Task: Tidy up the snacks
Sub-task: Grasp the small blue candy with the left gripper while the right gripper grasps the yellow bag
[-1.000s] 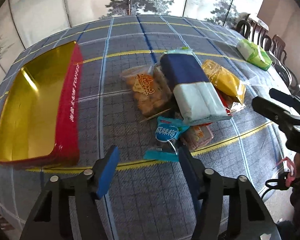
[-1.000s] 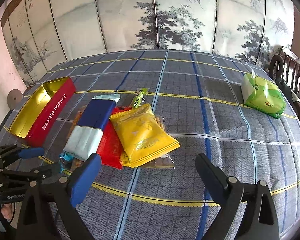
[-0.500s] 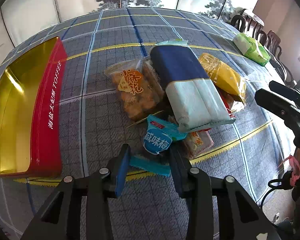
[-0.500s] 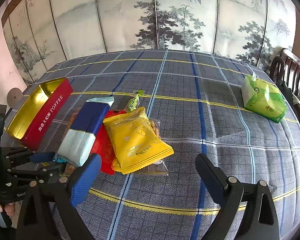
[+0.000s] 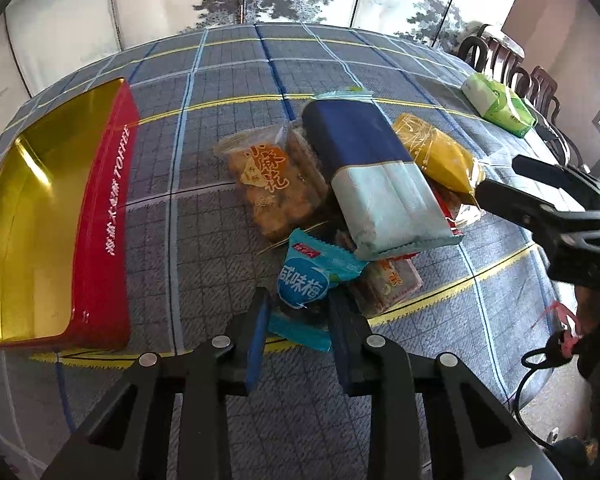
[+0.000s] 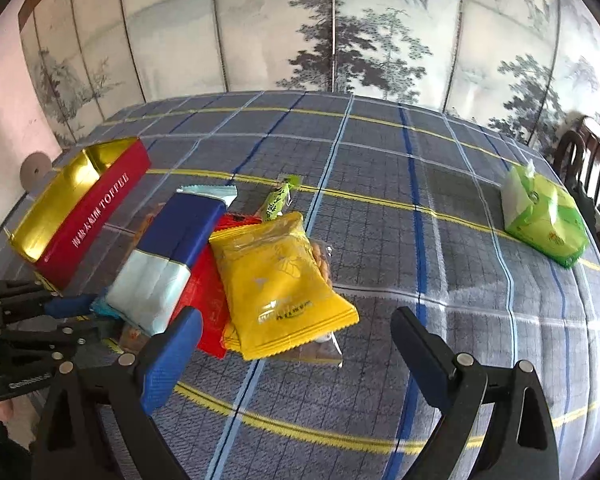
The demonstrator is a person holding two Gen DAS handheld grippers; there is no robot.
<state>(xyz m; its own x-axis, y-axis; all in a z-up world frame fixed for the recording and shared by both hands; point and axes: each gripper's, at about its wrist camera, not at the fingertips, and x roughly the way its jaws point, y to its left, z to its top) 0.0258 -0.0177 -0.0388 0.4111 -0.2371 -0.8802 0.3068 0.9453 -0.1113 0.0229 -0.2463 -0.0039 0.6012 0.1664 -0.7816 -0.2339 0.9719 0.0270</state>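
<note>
A home dining room, by the look of it; a large table (image 6: pixel 380 184) under a blue-grey plaid cloth fills the view; dark carved wooden chairs (image 6: pixel 592 160) stand at its far right edge; a folding screen (image 6: pixel 332 24) painted with ink trees lines the wall behind; a green tissue pack (image 6: pixel 544 216) lies near the chairs.

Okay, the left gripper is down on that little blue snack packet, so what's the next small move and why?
Probably lift the small blue packet straight up, then carry it toward the open red tin. The left gripper has just been closing and its pads now pinch the packet's near end, while the packet's far end sits tucked against the big blue-and-white pack.
</note>
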